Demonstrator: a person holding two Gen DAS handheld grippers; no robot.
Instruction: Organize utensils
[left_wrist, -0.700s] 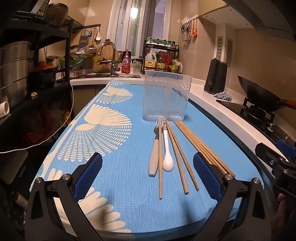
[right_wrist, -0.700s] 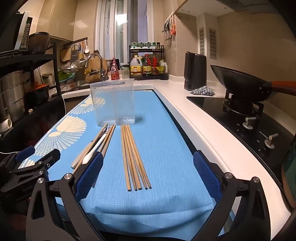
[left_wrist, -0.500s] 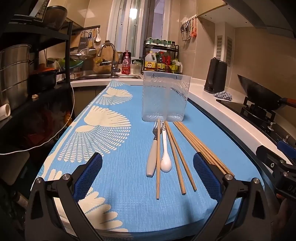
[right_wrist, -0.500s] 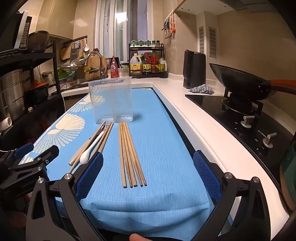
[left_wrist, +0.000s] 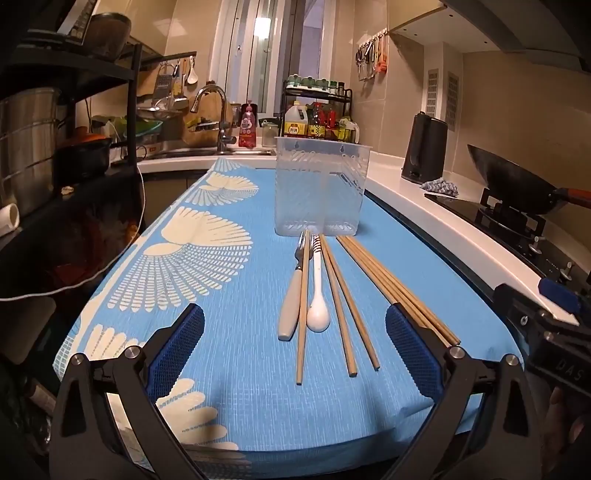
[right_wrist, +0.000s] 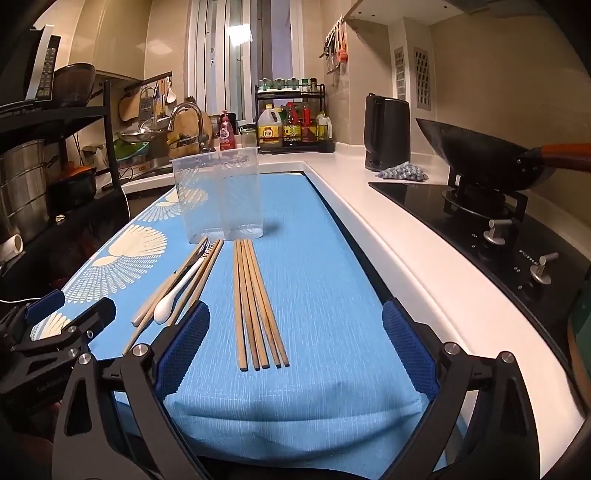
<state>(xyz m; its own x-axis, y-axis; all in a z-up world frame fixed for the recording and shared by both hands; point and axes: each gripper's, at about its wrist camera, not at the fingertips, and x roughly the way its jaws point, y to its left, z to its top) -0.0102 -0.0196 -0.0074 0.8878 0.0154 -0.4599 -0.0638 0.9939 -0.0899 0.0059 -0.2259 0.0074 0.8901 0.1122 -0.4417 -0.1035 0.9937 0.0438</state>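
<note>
Left gripper (left_wrist: 293, 354) spread wide at lower frame, holding nothing. Right gripper (right_wrist: 295, 356) likewise gaping, empty. Chopsticks (right_wrist: 256, 306), spoon (left_wrist: 318, 295) and fork (left_wrist: 293, 295) flat on blue cloth (left_wrist: 240, 398), mid-frame, below clear container (left_wrist: 320, 192).

Ahead of me a blue cloth (left_wrist: 229, 369) with cream fan shapes covered the long counter. At the upper left of my left view stood a black shelf rack (left_wrist: 74, 74) with steel pots (left_wrist: 27, 144), and beside it a curved faucet (left_wrist: 214, 107) over the sink. At top centre I saw a black spice rack (left_wrist: 317, 110) packed with bottles, a yellow-labelled oil jug (left_wrist: 296, 120) among them. Toward the right, a dark kettle (right_wrist: 386, 133) sat on the white countertop (right_wrist: 369, 221), a crumpled grey-blue rag (right_wrist: 404, 171) just beside it. A black wok (right_wrist: 476, 162) with a reddish handle rested on the stove (right_wrist: 480, 229) at right.
</note>
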